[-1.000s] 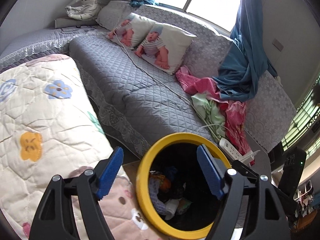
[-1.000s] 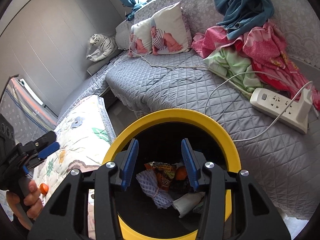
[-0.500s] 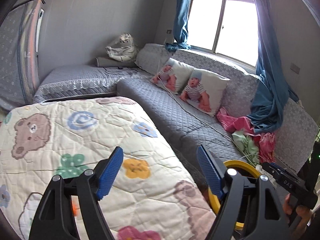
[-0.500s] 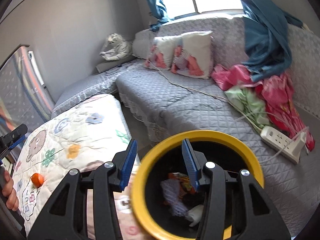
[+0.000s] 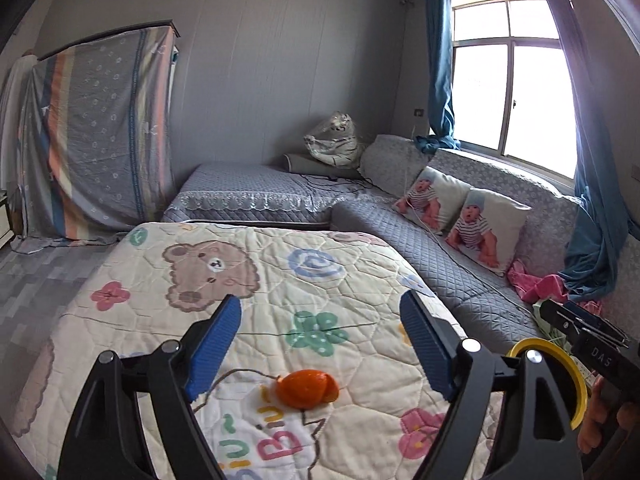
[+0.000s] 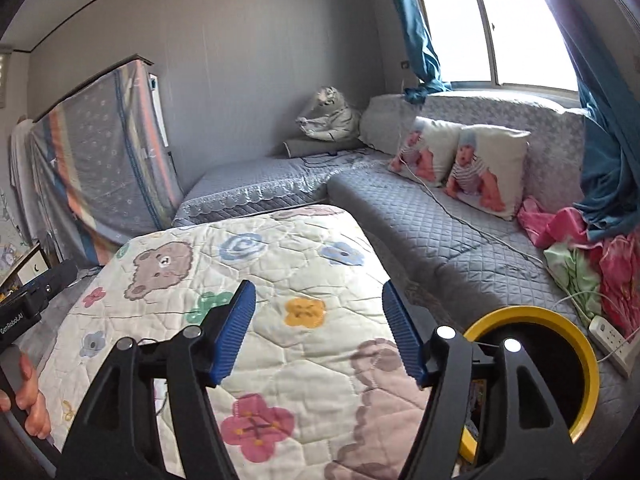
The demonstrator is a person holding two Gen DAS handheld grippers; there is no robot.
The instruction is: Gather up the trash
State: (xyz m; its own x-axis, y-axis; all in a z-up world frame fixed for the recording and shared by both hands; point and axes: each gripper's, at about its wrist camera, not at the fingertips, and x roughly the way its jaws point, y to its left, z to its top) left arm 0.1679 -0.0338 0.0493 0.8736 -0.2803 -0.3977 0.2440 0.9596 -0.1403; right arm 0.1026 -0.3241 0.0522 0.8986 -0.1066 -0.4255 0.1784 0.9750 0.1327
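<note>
- A cartoon-print quilt [image 5: 320, 280] covers the table beside a grey sofa [image 5: 460, 264].
- Orange peel [image 5: 307, 389] lies on the quilt, just ahead of the left gripper [image 5: 320, 344] — jaws opening, nothing between them.
- Right gripper [image 6: 320, 332] is opening too, empty, beside the yellow-rimmed bin [image 6: 560, 320].
- Lower the left gripper straight over the peel — pinch without snagging fabric.

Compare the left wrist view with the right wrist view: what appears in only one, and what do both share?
Only the left wrist view shows the orange peel piece lying on the cartoon-print quilt, below the left gripper, whose fingers are opening with nothing between them. Only the right wrist view shows the white power strip and the right gripper, also opening and holding nothing. Both show the quilt, the yellow-rimmed black bin and the baby-print cushions.
</note>
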